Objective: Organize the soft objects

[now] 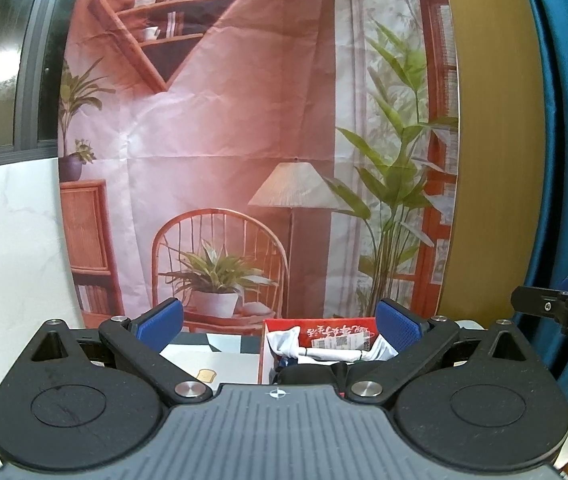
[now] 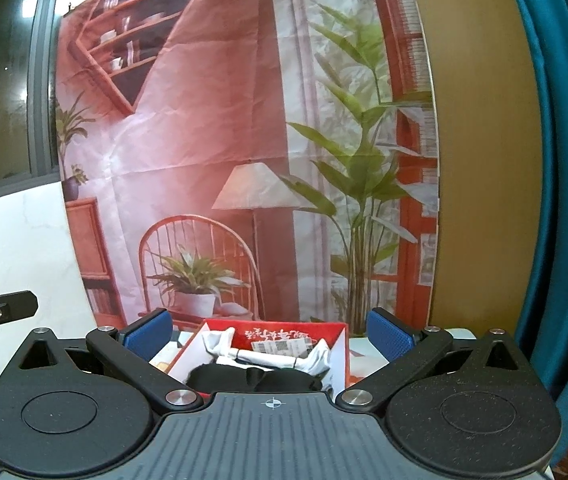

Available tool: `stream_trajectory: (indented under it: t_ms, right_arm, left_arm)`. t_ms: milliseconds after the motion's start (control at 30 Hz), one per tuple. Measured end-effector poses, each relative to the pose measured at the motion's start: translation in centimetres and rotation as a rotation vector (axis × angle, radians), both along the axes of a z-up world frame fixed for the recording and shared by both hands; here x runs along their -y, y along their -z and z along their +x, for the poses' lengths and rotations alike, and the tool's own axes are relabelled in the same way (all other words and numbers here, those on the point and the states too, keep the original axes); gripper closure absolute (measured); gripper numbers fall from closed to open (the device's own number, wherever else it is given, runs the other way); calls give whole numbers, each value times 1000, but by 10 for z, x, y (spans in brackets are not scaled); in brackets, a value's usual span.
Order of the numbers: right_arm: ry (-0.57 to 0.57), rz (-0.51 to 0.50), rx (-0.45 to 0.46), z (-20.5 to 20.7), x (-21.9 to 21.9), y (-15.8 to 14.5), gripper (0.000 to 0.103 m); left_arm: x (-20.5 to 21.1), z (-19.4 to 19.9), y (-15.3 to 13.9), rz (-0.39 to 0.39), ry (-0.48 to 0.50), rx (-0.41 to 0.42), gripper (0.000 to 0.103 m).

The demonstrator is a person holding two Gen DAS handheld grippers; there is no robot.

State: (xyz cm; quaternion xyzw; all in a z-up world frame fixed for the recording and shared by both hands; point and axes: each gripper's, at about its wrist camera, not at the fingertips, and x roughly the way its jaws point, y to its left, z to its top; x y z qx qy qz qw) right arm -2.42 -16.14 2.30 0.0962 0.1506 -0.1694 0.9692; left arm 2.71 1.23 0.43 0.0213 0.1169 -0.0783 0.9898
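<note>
Nearest the camera, the left tongs [image 1: 279,322] stand spread wide, blue pads [image 1: 162,320] apart and holding nothing. The right tongs [image 2: 267,330] are likewise spread and empty. Just beyond both sits the red box [image 2: 338,354] on the counter [image 1: 219,364], open-topped. Inside the box lie a black soft item [image 2: 243,376] at the near side and white cloth [image 2: 271,358] draped across behind it. Behind the box hangs a printed backdrop [image 1: 243,120] showing a chair, lamp and plants; right of it hangs a blue curtain [image 2: 564,160].

Both wrist views level, side by side (sharing red box [image 1: 320,330] [image 2: 279,334], backdrop [image 1: 243,120] [image 2: 223,120]).
</note>
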Motion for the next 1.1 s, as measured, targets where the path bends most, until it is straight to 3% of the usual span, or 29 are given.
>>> stream_trajectory:
  t_ms: [1100]
  right_arm:
    - [23, -2, -15, 1, 0, 3, 0]
  left_arm:
    - [-3, 0, 0, -6, -14, -9, 0]
